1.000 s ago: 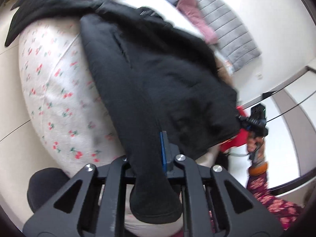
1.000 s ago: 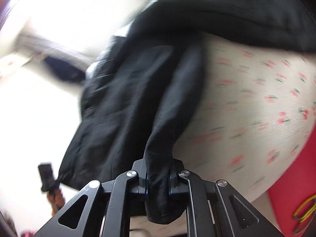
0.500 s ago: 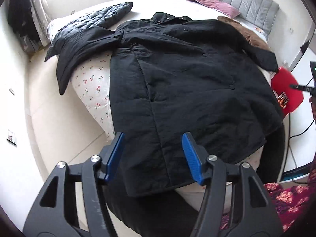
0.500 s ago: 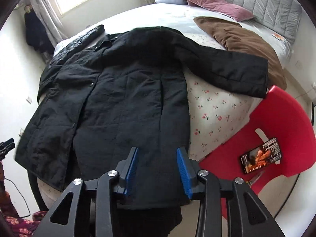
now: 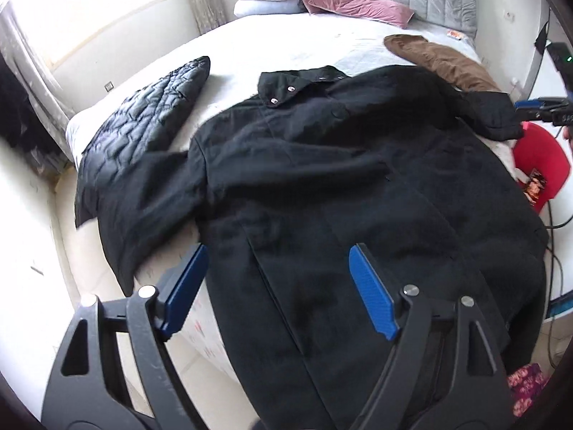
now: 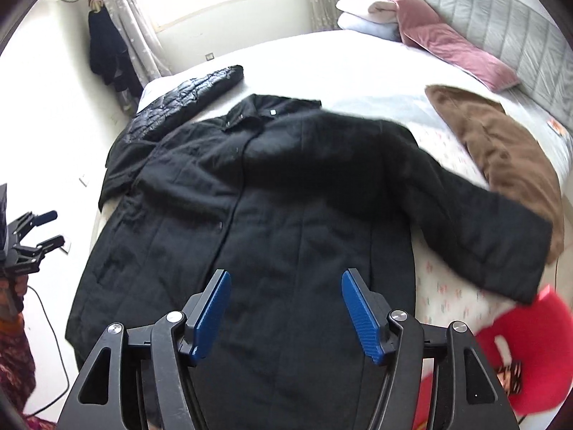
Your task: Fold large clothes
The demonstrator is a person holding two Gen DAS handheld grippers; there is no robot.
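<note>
- Black coat (image 5: 322, 186) lies spread front-up on the bed (image 5: 286, 39), collar toward the headboard, hem hanging over the near edge
- Left gripper (image 5: 277, 290) above the hem, jaws wide apart, nothing btwn the blue pads (image 5: 372, 301)
- Right gripper (image 6: 284, 313) also over the lower part of the coat, jaws apart, holding nothing
- 1 sleeve stretches out to the right in the right wrist view, its cuff near a red chair (image 6: 530, 358) at the bed's corner
- Other sleeve lies to the left, overlapping a shiny quilted black jacket (image 5: 150, 107)
- Brown garment (image 6: 501, 150) on the bed just beyond the right sleeve, touching it
- Pink cushion (image 6: 447, 36) & white pillows (image 6: 365, 10) by the grey headboard (image 6: 501, 10)
- Flower-print sheet (image 6: 444, 279) shows under the right sleeve
- Dark clothes (image 6: 105, 50) hang by the curtain, well apart from the bed
</note>
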